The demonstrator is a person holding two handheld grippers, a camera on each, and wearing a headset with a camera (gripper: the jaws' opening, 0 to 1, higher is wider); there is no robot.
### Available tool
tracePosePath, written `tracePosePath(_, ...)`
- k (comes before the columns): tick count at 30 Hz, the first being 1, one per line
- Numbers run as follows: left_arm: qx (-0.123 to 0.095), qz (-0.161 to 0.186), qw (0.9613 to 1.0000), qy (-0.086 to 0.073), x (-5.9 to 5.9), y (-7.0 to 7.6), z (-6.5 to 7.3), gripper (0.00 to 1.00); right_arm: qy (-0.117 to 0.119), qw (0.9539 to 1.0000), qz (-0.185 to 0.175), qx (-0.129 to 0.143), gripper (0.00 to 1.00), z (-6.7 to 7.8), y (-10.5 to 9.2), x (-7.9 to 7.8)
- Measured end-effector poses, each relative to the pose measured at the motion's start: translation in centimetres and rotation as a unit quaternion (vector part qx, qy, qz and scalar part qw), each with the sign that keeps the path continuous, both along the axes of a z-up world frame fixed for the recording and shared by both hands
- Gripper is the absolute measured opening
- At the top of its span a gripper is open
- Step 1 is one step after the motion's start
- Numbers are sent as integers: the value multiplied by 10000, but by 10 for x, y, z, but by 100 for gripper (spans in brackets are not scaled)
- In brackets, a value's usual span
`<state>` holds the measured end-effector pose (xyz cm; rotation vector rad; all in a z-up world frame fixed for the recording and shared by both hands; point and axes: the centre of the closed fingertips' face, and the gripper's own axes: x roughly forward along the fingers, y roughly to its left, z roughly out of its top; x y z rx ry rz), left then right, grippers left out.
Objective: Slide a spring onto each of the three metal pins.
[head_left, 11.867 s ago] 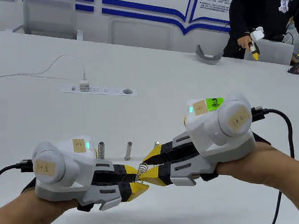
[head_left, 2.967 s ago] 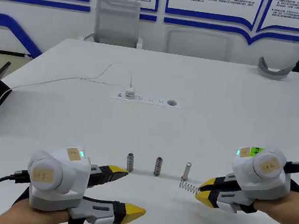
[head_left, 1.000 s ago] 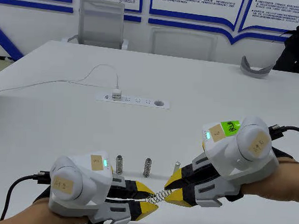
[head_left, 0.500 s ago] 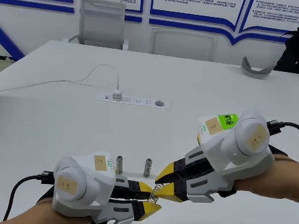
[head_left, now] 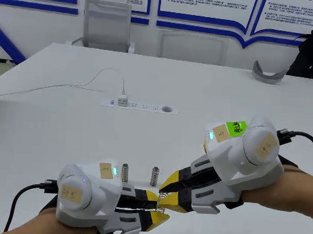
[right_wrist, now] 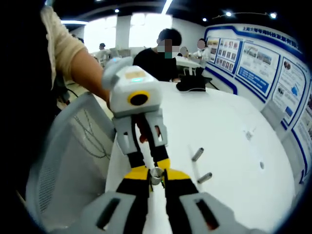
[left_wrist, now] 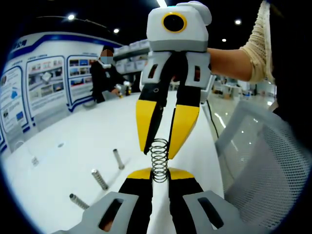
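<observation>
A short steel spring hangs just above the white table, held at both ends. My left gripper is shut on its near end and my right gripper is shut on the other end. In the left gripper view the spring stands upright between my left gripper below and the right gripper above. Two pins wearing springs stand behind the tips. A bare pin stands to the left, beside the two sprung ones.
A power strip with a white plug and cable lies mid-table. A grey curved band rests at the far right. A grey chair stands behind the table. A mesh chair is close to the table edge.
The grippers have drawn closer together. The spring, stretched long between them a second ago, is now short and compressed. The right gripper has shifted left and now covers the third pin.
</observation>
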<state>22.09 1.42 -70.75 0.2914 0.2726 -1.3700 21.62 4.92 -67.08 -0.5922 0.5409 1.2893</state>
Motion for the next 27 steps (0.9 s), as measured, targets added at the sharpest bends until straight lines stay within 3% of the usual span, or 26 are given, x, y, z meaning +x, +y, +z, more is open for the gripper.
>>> tracePosePath(14,-5,50,10000,-31,3,0,0,12,44,9997,-171,146,12,-1,0,3)
tracePosePath(27,-37,241,9997,93,9,11,0,27,-14,9994,-289,171,12,2,-3,9)
